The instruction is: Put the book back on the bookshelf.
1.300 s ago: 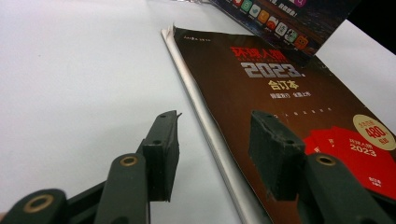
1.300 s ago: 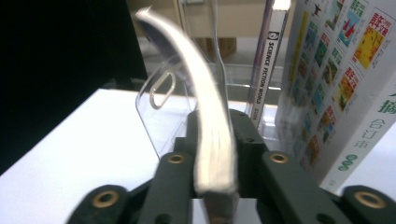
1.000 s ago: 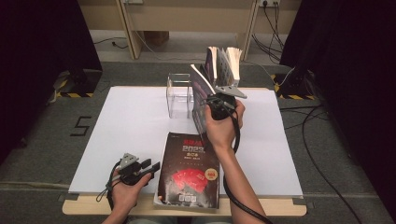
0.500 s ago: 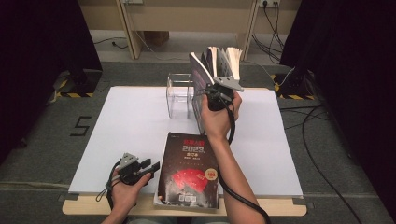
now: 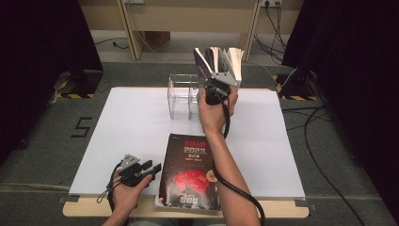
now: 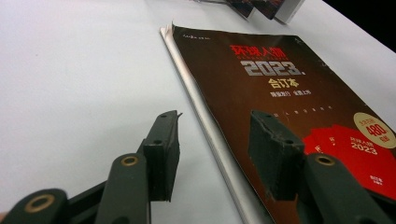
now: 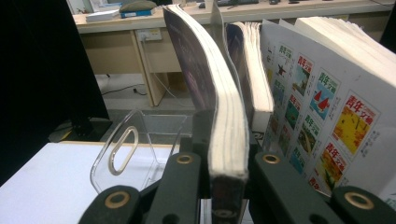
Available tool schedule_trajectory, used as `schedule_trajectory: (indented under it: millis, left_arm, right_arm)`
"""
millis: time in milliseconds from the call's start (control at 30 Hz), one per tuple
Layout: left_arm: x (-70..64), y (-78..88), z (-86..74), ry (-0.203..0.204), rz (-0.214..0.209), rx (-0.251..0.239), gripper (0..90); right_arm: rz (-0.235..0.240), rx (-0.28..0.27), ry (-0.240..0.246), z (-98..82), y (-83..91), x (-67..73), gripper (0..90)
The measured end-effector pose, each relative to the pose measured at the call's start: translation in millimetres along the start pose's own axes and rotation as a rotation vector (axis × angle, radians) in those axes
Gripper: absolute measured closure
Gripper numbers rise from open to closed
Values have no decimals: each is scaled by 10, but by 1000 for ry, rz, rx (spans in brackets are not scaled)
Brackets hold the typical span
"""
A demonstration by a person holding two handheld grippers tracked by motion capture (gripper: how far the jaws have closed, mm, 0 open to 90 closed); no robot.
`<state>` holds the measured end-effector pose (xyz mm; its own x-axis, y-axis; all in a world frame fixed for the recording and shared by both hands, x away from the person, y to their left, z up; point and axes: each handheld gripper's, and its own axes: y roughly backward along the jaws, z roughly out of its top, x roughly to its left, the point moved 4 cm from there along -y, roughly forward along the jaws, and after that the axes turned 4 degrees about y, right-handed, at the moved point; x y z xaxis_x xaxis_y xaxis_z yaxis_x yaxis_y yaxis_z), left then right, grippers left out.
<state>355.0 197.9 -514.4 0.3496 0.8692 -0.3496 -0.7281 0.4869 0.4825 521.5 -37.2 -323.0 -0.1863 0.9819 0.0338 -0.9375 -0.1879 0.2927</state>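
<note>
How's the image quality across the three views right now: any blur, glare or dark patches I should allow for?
High view: soft overall, dark curtains on both sides, white table evenly lit. Left gripper view: the flat book has sharp title text, while the near jaws blur. Right gripper view: the held book is slightly soft, and the clear rack shows faint reflections.

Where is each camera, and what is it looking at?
High view: above the table's near side, looking down at the white table; forearms and both hands show.
Left gripper view: on the left gripper, facing the dark red 2023 magazine.
Right gripper view: on the right gripper, clamping a thick dark-covered book.
Shared: high and left views show the magazine.
</note>
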Motion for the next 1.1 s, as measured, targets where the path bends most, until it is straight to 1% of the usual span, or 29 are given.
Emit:
schedule_trajectory:
  millis: [33,233,333,567,600,733,833,867,933,1000,1100]
  left_arm:
    - [0,0,0,-1,0,0,529]
    - [3,-2,0,-2,0,0,530]
    - [0,-2,-2,-3,-1,1,530]
    - [6,-1,-2,-3,0,0,530]
    - [5,-3,-3,-3,0,0,530]
    - [3,-6,-7,-5,0,3,530]
    - [1,-5,-10,-5,-1,3,530]
    - [1,-3,-10,-6,0,3,530]
    - [-3,-4,-11,-6,-1,4,530]
    - [-12,-6,-14,-7,-3,4,530]
    - [-16,-6,-17,-6,-4,5,530]
  right_arm:
    - [-2,-1,-6,-8,-17,5,848]
    - [-25,-11,-4,-40,-56,25,847]
    - [-27,-11,-7,-63,-65,35,847]
    - [-26,4,-6,-185,-109,44,846]
    - [-28,-5,-5,-192,-106,46,845]
    - [-26,-12,0,-199,-100,48,841]
    - [-3,-16,-16,-207,-94,45,811]
    - [-2,-14,-17,-209,-87,41,799]
    - [11,-12,-24,-215,-60,35,780]
    - [20,-7,-18,-226,-25,25,763]
    - [49,0,-37,-257,29,-10,750]
